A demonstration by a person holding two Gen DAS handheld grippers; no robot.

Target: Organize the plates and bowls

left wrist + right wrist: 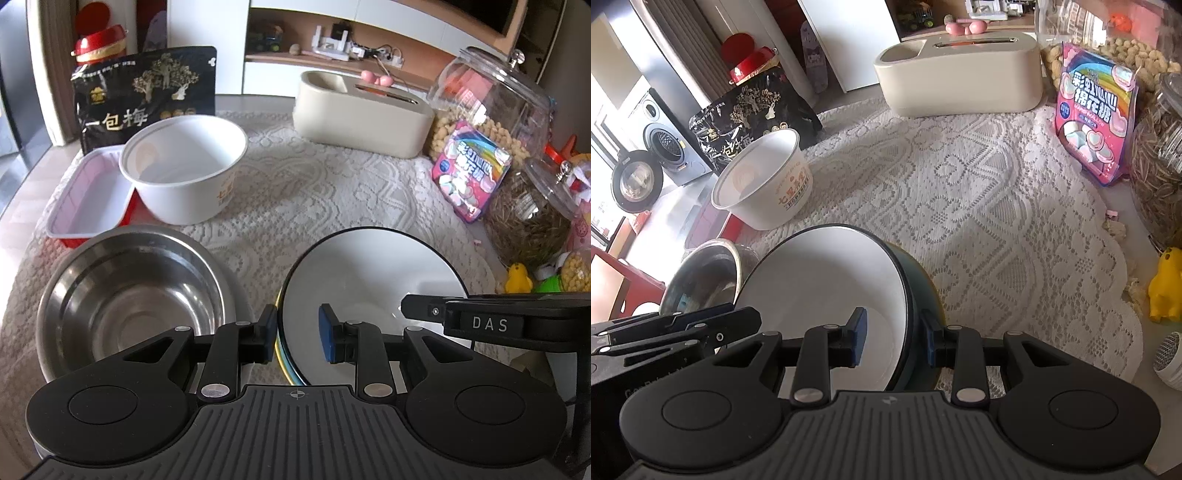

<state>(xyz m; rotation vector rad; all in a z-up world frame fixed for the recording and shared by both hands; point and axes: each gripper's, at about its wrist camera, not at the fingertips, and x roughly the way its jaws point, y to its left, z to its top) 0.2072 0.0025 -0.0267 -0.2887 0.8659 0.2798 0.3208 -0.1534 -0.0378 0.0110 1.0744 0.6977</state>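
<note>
Both of my grippers are straddling opposite sides of the white bowl with the dark rim (369, 280), which is sitting on the lace tablecloth (295, 192) at the near edge of the table. My left gripper (299, 334) is reaching over the bowl's left rim, one blue pad outside the wall and one inside; its jaws are easing closed, yet I am still seeing a gap at the inner pad, so they are not clamping. My right gripper (895, 341) is sitting narrowly over the bowl's right wall, one pad inside and one against the dark outer side; whether it is truly pinching I cannot tell. Yellow and blue edges are showing under the bowl's rim, as of other dishes beneath. Just left, the steel bowl (133, 299) is standing empty, and behind it the white paper bowl (184, 170) is leaning on the red tray (88, 199).
</note>
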